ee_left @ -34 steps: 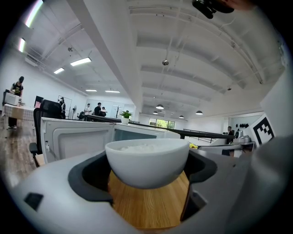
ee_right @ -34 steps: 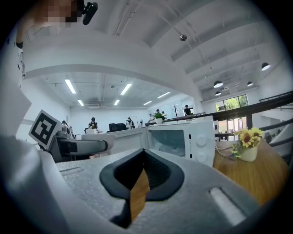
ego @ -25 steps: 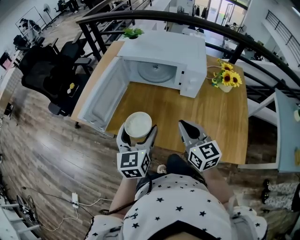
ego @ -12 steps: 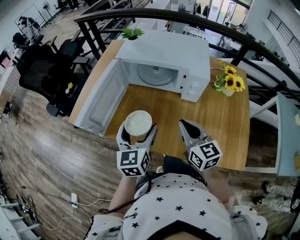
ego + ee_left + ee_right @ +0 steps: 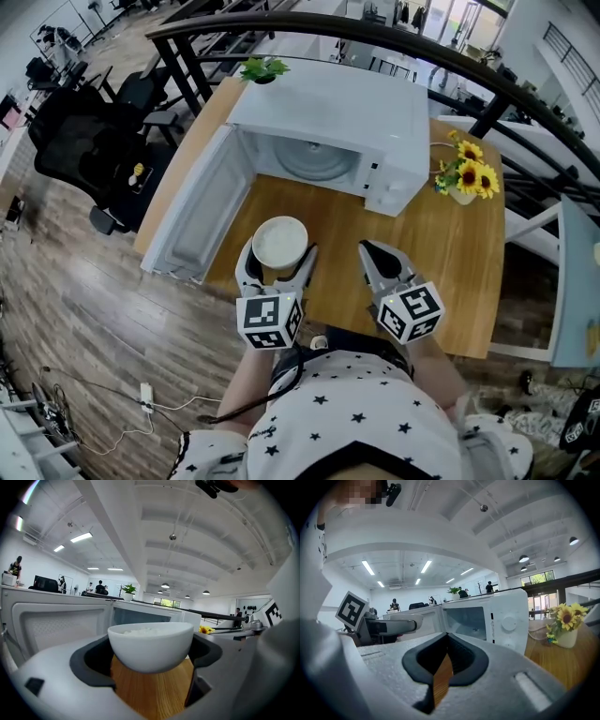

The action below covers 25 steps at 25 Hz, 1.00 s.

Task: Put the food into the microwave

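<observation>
The left gripper (image 5: 277,272) has its jaws spread just wide enough to clamp the white bowl (image 5: 280,241) by its sides. It holds the bowl level over the near part of the wooden table (image 5: 450,253), in front of the microwave (image 5: 347,112), presumably so that what looks like rice heaped inside does not spill. The microwave's door (image 5: 192,211) hangs wide open to the left and its glass turntable (image 5: 319,159) is bare, while the right gripper (image 5: 370,255) hovers alongside with jaws pressed together on nothing, probably kept free for the door.
</observation>
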### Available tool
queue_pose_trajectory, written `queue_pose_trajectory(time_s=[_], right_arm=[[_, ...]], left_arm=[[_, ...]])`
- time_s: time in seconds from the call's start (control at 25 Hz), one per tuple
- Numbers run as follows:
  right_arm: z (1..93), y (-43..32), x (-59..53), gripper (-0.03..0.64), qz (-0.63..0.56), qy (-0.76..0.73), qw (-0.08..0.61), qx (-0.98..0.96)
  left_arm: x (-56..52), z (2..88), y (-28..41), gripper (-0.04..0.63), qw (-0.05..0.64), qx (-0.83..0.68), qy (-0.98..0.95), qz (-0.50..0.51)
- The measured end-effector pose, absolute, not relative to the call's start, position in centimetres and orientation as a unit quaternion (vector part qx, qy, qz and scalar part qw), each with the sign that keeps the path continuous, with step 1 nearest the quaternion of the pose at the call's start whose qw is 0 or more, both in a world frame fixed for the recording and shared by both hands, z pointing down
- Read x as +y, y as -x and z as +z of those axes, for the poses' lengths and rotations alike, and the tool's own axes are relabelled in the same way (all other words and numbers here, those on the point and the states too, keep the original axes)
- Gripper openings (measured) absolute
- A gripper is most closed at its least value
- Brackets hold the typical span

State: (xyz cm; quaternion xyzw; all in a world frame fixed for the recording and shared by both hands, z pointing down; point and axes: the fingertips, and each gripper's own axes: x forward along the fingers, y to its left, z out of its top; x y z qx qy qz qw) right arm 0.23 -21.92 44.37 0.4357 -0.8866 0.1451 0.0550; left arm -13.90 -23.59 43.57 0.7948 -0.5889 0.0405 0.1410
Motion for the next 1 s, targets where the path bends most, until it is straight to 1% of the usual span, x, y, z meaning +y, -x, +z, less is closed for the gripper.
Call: queue_pose_trajectory(time_s=[1.0], right_arm=[[47.3, -0.9, -28.0, 0.006, 0.172, -0.417, 0.074, -0.89]], left_arm=[[-33.7, 47.1, 11.9, 0.476, 0.137, -0.585, -0.796, 0.071]])
